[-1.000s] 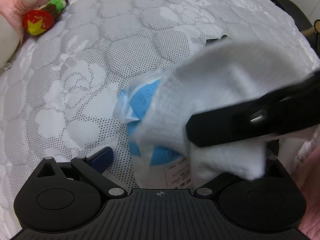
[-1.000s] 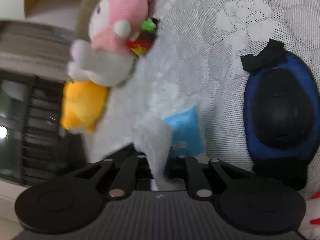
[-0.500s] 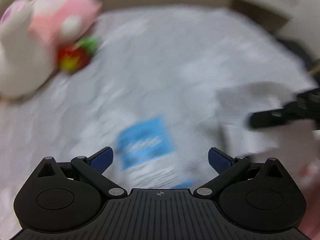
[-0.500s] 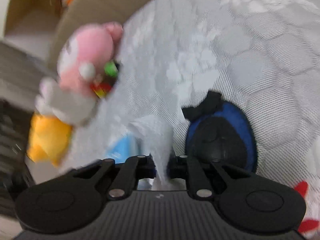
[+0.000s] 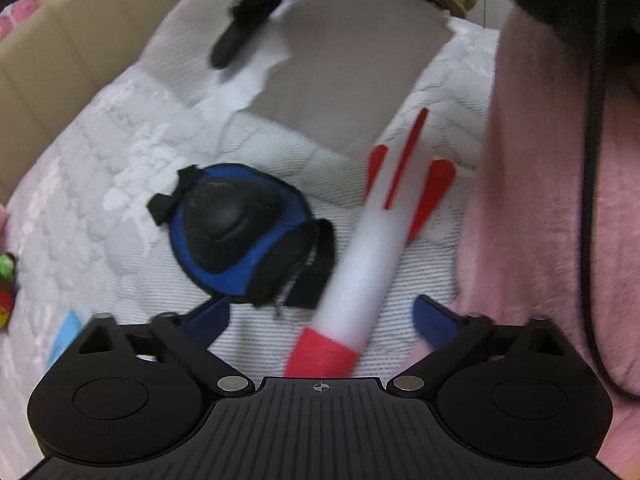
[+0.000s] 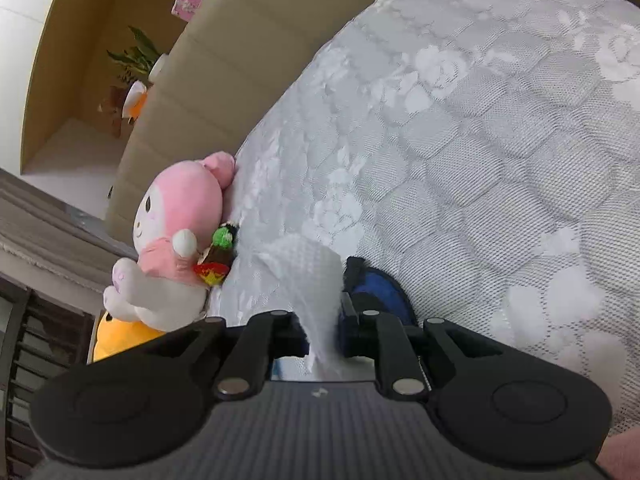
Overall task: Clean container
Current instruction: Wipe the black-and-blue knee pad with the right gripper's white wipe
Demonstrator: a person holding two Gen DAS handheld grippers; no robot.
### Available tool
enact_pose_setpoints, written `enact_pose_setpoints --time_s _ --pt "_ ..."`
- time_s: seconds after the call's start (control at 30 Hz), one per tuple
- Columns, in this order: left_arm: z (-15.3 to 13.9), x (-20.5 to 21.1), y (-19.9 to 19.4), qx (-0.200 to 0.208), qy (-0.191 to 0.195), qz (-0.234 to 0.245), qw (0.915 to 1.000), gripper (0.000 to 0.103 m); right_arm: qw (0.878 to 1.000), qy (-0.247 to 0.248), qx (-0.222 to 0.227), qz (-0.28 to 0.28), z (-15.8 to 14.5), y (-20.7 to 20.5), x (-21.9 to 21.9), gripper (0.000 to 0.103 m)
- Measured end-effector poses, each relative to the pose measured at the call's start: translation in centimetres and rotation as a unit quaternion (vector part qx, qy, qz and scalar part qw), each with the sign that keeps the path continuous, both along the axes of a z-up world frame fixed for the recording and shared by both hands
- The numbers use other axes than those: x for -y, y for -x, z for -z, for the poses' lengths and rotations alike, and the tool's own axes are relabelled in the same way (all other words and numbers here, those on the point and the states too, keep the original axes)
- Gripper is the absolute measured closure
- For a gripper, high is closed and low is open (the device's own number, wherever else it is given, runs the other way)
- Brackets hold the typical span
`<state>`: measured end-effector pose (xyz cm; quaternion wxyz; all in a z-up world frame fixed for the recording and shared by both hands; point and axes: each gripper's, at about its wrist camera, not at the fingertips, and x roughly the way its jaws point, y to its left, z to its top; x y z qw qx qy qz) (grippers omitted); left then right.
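On the quilted bed [image 6: 460, 168], the right gripper [image 6: 322, 332] pinches a tissue [image 6: 312, 276] while the left gripper [image 5: 320, 316], jaws spread and just narrowing, holds nothing; next comes finding the container.

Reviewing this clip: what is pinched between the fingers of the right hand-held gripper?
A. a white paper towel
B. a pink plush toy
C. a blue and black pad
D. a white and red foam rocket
A: in the right wrist view the white paper towel rises from between the nearly closed fingers of the right hand-held gripper, while the pink plush toy lies apart on the mattress.
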<state>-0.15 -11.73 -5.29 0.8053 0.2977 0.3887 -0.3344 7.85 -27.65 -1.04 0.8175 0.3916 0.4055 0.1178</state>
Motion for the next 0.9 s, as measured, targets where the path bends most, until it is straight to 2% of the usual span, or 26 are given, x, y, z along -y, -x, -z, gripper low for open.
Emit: enact_pose_setpoints --time_s 0.03,0.13,0.27,0.37,0.4,0.43,0.5,0.57,0.63,0.7,0.8,0.9 --pt "0.0 0.0 0.0 -0.002 -0.002 -0.009 1.0 0.039 1.0 -0.001 -0.002 -0.006 0.1 0.1 0.0 0.087" --pt "0.2 -0.2 -0.6 -0.01 -0.001 -0.039 0.9992 0.038 1.0 0.006 -0.015 -0.018 0.8 -0.2 -0.5 0.087" --pt "-0.4 -1.9 -3.0 0.021 -0.013 -0.098 0.9948 0.035 0.999 0.024 -0.018 -0.03 0.7 0.0 -1.3 0.087" --pt "-1.3 -5.0 -6.0 -0.009 0.007 -0.172 0.9851 0.035 0.998 0.044 -0.016 -0.04 0.5 0.1 -2.1 0.087" --pt "-1.6 -5.9 -6.7 -0.023 0.012 -0.179 0.9834 0.034 0.998 0.052 -0.017 -0.042 0.4 0.1 -2.5 0.087" --pt "-1.8 -6.6 -7.1 -0.028 0.014 -0.179 0.9833 0.033 0.997 0.062 -0.016 -0.046 0.1 0.2 -2.9 0.087" --pt "-2.7 -7.6 -6.9 -0.035 0.021 -0.168 0.9849 0.024 0.996 0.074 -0.013 -0.054 -0.4 0.4 -3.9 0.087" --pt "-3.2 -8.6 -6.6 -0.053 0.056 -0.16 0.9842 0.01 0.996 0.056 -0.01 -0.066 -0.9 0.5 -5.1 0.087" --pt "-2.7 -9.1 -6.8 -0.084 0.087 -0.155 0.9804 0.009 0.996 0.024 -0.013 -0.084 -1.0 0.3 -6.9 0.087" --pt "-1.9 -9.0 -7.1 -0.096 0.083 -0.157 0.9794 0.009 0.994 0.005 -0.025 -0.108 -0.5 -0.1 -9.2 0.087" --pt "-1.0 -8.5 -7.2 -0.104 0.057 -0.156 0.9806 0.009 0.99 0.05 -0.053 -0.118 0.8 -0.4 -12.2 0.087" --pt "-0.8 -8.4 -7.0 -0.118 0.057 -0.15 0.9801 0.005 0.986 0.105 -0.073 -0.109 2.1 -0.1 -13.2 0.087"
